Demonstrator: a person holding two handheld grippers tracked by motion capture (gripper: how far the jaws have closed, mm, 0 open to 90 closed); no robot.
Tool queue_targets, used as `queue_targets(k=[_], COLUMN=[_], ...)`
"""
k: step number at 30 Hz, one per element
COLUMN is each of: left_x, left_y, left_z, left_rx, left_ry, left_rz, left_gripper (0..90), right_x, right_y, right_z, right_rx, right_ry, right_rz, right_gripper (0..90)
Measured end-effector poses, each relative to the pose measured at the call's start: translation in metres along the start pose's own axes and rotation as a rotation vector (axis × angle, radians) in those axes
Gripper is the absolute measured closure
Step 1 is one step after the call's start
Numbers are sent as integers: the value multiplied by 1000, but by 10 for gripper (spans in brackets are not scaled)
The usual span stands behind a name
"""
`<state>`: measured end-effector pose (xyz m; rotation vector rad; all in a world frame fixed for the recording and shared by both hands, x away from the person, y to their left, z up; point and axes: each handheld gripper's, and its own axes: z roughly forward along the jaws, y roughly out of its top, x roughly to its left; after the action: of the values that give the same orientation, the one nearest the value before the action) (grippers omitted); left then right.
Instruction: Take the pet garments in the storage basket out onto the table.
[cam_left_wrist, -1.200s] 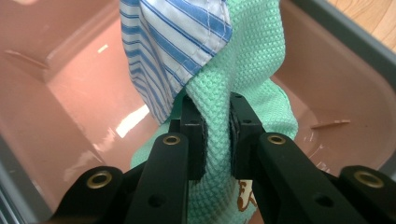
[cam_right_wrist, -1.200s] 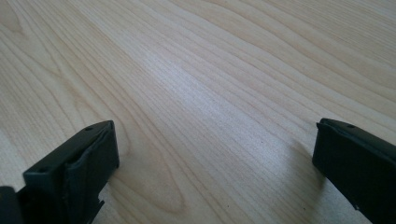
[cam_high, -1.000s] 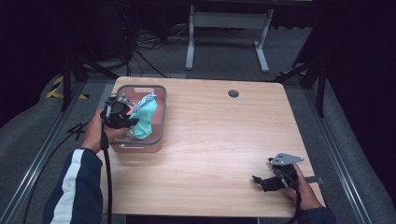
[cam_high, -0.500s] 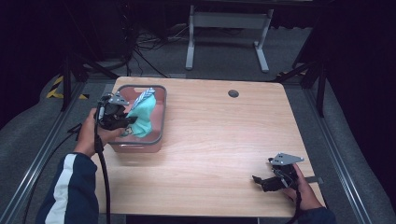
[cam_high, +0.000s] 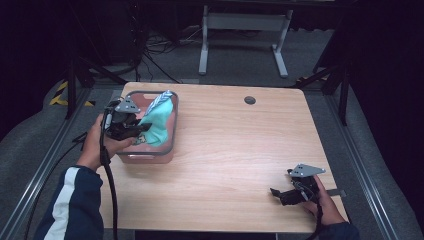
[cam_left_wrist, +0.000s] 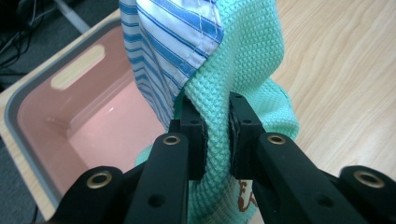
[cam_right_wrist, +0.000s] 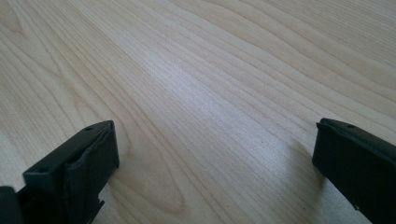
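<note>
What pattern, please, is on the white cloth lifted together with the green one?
Blue stripes on white cloth, clearest in the left gripper view.

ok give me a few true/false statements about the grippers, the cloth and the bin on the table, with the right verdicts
1. The left gripper is clamped on the green cloth. True.
2. The right gripper holds a blue-striped cloth. False: its jaws stand wide apart over bare table, with nothing between them.
3. The green cloth hangs partly lifted above the pink bin. True.
4. The blue-striped cloth lies flat on the table beside the bin. False: it rises with the green cloth over the bin.
5. The bin sits at the table's right edge. False: in the high view it sits near the left edge.
</note>
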<state>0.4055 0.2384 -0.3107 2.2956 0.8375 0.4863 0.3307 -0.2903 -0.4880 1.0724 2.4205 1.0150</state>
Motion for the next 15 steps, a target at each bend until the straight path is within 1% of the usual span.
queue_targets(k=[5,8,11,12,14,15], left_x=[-13,-22,-30,-33,-37,-37], left_y=[14,23,31,35,41,41], left_z=[-4,-6,-7,-7,-7,-7], left_rx=[-12,-28,-35,-35,-38,-38], left_ry=[-11,-27,-37,-40,-51,-51], left_rz=[51,71,96,112,131,131], left_gripper=[792,792,792,792,792,792], right_x=[0,0,0,0,0,0], right_y=[0,0,0,0,0,0], right_z=[0,0,0,0,0,0], right_rx=[0,0,0,0,0,0], right_ry=[0,0,0,0,0,0], right_rz=[0,0,0,0,0,0], right_gripper=[6,6,6,6,6,6])
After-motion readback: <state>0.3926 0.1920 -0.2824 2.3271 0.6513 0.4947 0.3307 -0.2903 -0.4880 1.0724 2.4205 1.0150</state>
